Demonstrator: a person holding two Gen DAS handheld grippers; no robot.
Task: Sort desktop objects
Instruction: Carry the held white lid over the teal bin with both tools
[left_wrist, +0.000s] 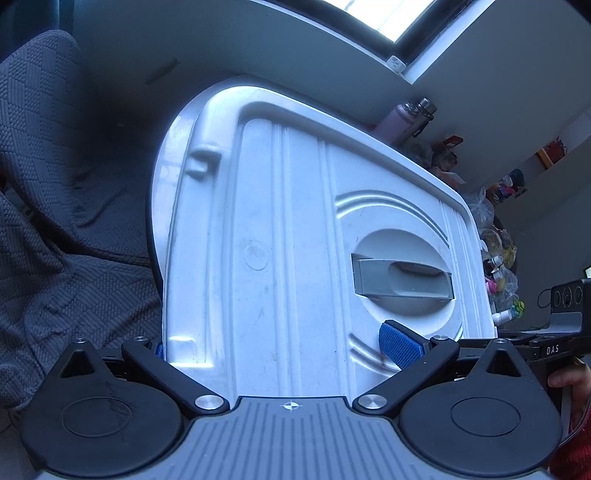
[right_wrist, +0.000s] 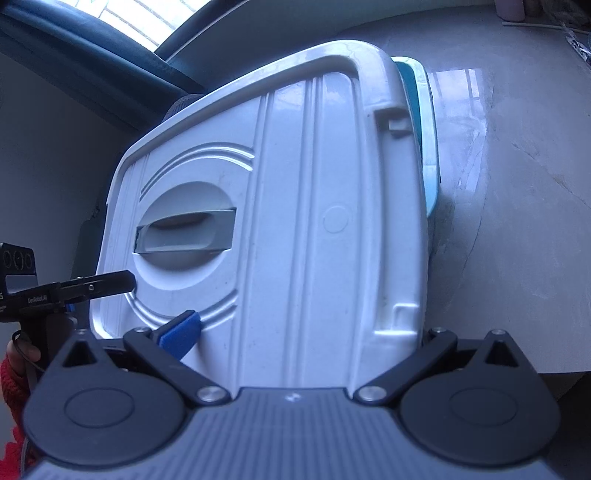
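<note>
A white plastic box lid (left_wrist: 295, 240) with a grey recessed handle (left_wrist: 402, 280) fills the left wrist view, tilted on edge. My left gripper (left_wrist: 280, 347) grips the lid's near edge, with one blue pad (left_wrist: 399, 345) on top and the other behind the edge. In the right wrist view the same lid (right_wrist: 295, 221) with its handle (right_wrist: 188, 230) stands in front of a teal box (right_wrist: 428, 147). My right gripper (right_wrist: 295, 336) grips the lid's near edge, blue pad (right_wrist: 181, 334) on its face. The left gripper (right_wrist: 103, 284) shows at the left edge.
A grey woven blanket (left_wrist: 55, 221) lies left. A pink bottle (left_wrist: 406, 118) and cluttered bags and toys (left_wrist: 498, 251) sit on the right. A pale stone tabletop (right_wrist: 517, 184) spreads right of the box. The right gripper's body (left_wrist: 554, 332) shows at the right.
</note>
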